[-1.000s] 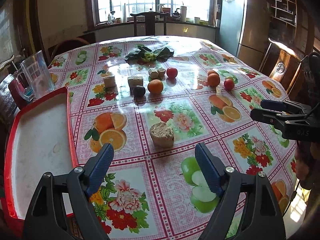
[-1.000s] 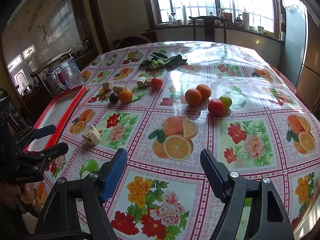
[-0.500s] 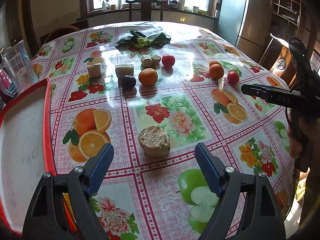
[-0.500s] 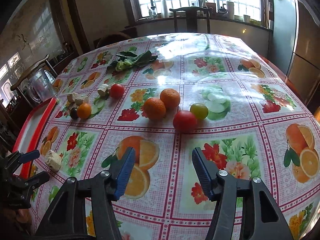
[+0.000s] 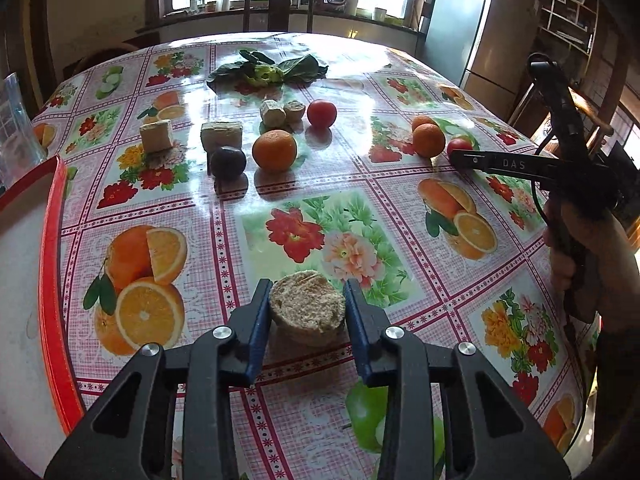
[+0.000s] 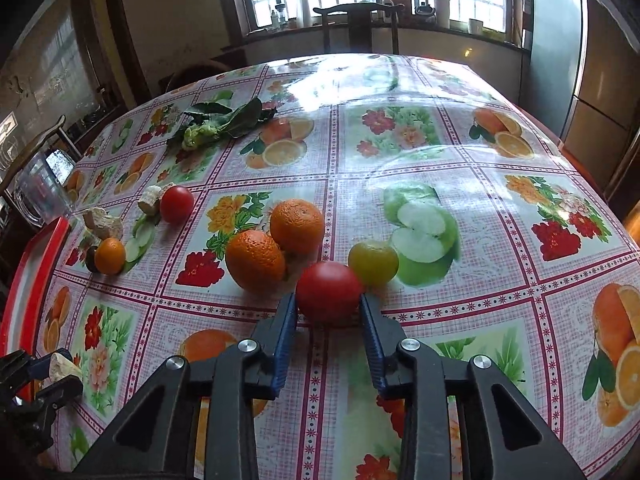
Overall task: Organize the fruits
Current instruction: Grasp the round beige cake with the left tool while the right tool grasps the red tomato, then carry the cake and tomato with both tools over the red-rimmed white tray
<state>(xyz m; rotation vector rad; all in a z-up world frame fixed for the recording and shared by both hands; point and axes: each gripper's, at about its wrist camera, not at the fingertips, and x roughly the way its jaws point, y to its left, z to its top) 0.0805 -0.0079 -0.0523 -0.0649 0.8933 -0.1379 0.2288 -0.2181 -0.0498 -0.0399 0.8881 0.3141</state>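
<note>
My left gripper (image 5: pixel 306 304) is shut on a round brown bread-like piece (image 5: pixel 307 307) that rests on the flowered tablecloth. My right gripper (image 6: pixel 328 306) is shut on a red tomato (image 6: pixel 329 296), also on the cloth. Beside that tomato lie two oranges (image 6: pixel 256 261) (image 6: pixel 297 226) and a green-yellow fruit (image 6: pixel 373 262). In the left wrist view an orange (image 5: pixel 274 150), a dark plum (image 5: pixel 228 162) and another red tomato (image 5: pixel 322 113) lie farther back. The right gripper also shows in the left wrist view (image 5: pixel 456 157).
A red-rimmed white tray (image 5: pixel 54 280) lies at the table's left edge. Pale food blocks (image 5: pixel 157 136) (image 5: pixel 221 136) and leafy greens (image 5: pixel 266 70) lie toward the back. A clear jug (image 6: pixel 38 192) stands at far left. A chair (image 5: pixel 278 10) stands behind the table.
Both grippers moved forward and closed: the left onto the brown bread-like piece, the right onto the red tomato. Both were open half a second ago.
</note>
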